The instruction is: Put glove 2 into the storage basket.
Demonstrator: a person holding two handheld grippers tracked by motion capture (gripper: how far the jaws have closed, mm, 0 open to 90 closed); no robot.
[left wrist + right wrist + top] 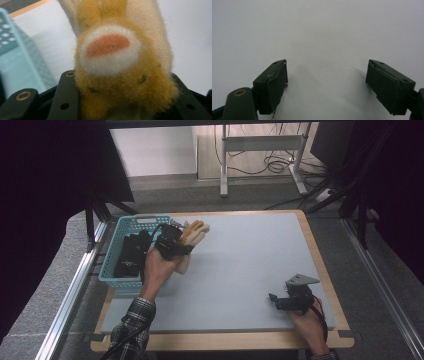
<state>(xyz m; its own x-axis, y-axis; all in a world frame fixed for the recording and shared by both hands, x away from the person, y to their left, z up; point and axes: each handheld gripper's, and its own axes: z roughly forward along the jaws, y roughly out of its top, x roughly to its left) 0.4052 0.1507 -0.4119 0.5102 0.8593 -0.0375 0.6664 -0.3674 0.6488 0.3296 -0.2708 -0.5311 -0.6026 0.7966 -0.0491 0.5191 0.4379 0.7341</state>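
Your left gripper [176, 241] is closed on a plush toy [192, 240], yellow-orange fur with a cream body. In the left gripper view the fingers [65, 96] press in on both sides of the plush toy [117, 75], its white patch with an orange centre facing the camera. The toy sits at the table's [250, 265] far left, just beside the teal basket [112, 255], which holds dark items. Your right gripper [292, 300] rests low at the table's near right corner, well apart from the toy. Its fingers [273, 85] stand wide, with bare table [324, 37] between them.
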